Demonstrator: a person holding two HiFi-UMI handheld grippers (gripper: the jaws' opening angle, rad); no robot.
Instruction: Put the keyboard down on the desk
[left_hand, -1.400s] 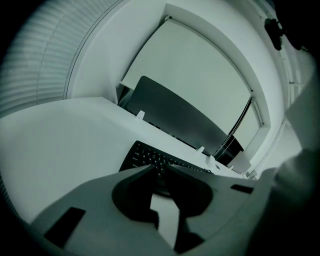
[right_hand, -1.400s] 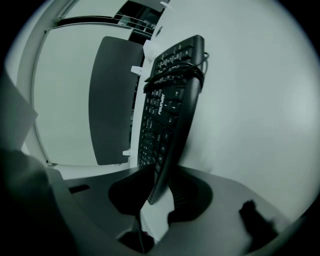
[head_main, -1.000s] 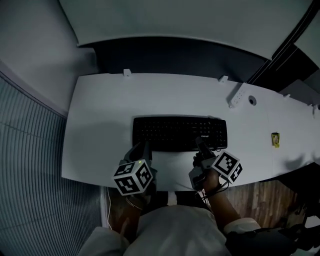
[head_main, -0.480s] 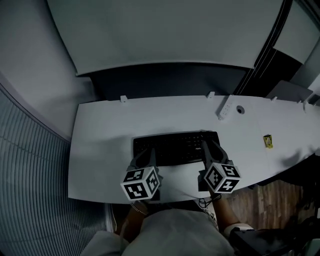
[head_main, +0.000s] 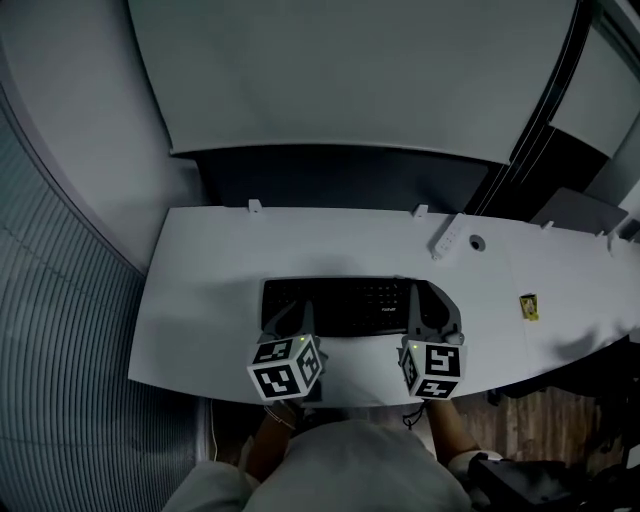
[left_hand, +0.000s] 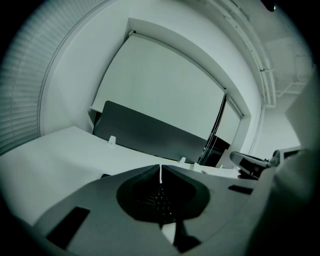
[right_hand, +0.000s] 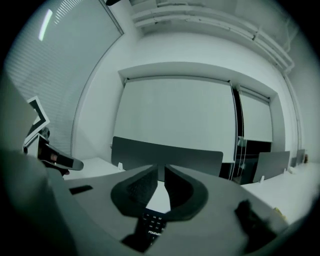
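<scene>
A black keyboard (head_main: 350, 303) lies flat on the white desk (head_main: 200, 300), near its front edge. My left gripper (head_main: 292, 314) reaches over the keyboard's near-left edge. In the left gripper view its tips (left_hand: 160, 174) meet with only a hairline slit, and the keys (left_hand: 160, 202) show below them in the hollow. My right gripper (head_main: 427, 300) lies over the near-right end. Its jaws (right_hand: 164, 172) are closing and a narrow gap remains with nothing in it. The keyboard (right_hand: 152, 225) shows underneath them.
A white power strip (head_main: 447, 238) and a cable hole (head_main: 477, 243) sit at the back right. A small yellow object (head_main: 528, 306) lies further right. A dark partition (head_main: 340, 180) runs behind the desk, and a slatted wall (head_main: 70, 330) stands to the left.
Both grippers have moved forward from the desk's front edge onto the keyboard's near edge. The right one has turned to point straight ahead. The head camera has tilted up.
</scene>
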